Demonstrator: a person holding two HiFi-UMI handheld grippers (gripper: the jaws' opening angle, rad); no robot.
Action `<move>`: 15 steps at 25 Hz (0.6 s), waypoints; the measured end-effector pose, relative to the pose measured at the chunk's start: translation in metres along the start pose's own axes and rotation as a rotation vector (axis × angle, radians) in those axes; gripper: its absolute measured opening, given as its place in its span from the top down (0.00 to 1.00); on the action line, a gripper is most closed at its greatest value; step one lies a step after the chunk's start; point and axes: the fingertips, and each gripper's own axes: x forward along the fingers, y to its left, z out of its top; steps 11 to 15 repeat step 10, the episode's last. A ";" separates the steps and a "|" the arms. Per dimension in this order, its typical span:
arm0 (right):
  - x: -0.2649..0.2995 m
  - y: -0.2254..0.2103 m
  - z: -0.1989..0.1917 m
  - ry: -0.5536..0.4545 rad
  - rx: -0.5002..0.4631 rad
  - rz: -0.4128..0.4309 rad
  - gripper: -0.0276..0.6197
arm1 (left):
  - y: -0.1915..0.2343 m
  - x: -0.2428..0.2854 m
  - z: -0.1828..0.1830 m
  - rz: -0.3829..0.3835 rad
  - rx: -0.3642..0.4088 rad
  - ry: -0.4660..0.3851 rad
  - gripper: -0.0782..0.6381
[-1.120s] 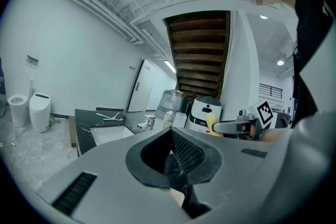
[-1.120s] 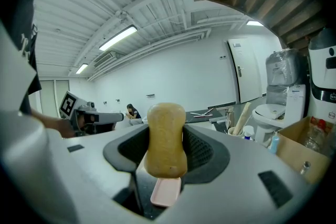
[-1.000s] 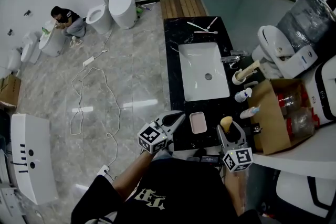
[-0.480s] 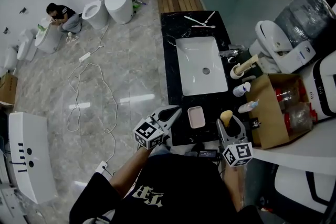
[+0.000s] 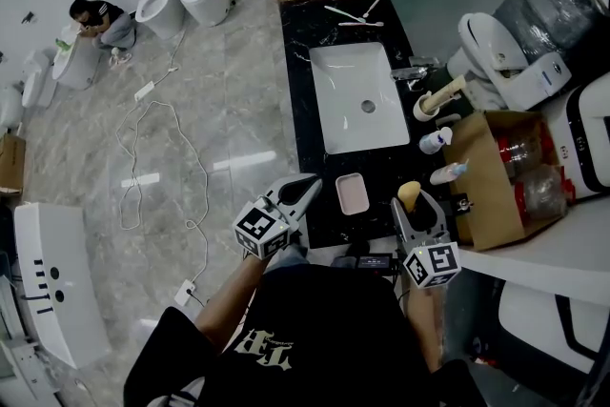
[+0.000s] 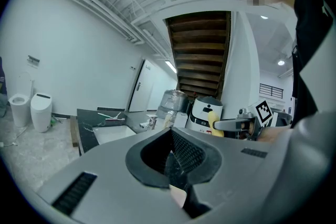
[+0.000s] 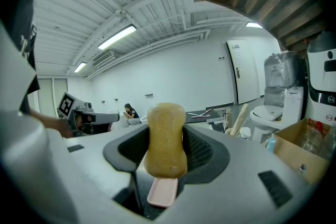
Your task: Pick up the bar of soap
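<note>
The bar of soap, a yellow-tan oblong, stands upright between the jaws of my right gripper, which is shut on it above the front of the black counter. In the right gripper view the soap fills the middle, with the pink soap dish below it. That dish lies on the counter between the two grippers. My left gripper hovers at the counter's front left corner, shut and holding nothing. In the left gripper view its jaws meet, and the soap shows at the right.
A white sink is set in the counter, with toothbrushes beyond it. Small bottles and a cardboard box stand to the right, near a toilet. A cable trails over the marble floor. A person crouches far left.
The head view has drifted, so the counter sits higher and further left in frame. Both grippers keep their places by the dish, and the soap stays in the right gripper.
</note>
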 end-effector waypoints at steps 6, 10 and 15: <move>0.002 -0.005 0.005 -0.008 -0.011 -0.005 0.64 | 0.004 0.002 0.002 0.002 0.012 -0.004 0.88; 0.008 -0.007 0.010 -0.015 -0.035 0.000 0.64 | 0.010 0.003 0.006 0.009 0.022 -0.021 0.88; 0.008 -0.007 0.010 -0.015 -0.035 0.000 0.64 | 0.010 0.003 0.006 0.009 0.022 -0.021 0.88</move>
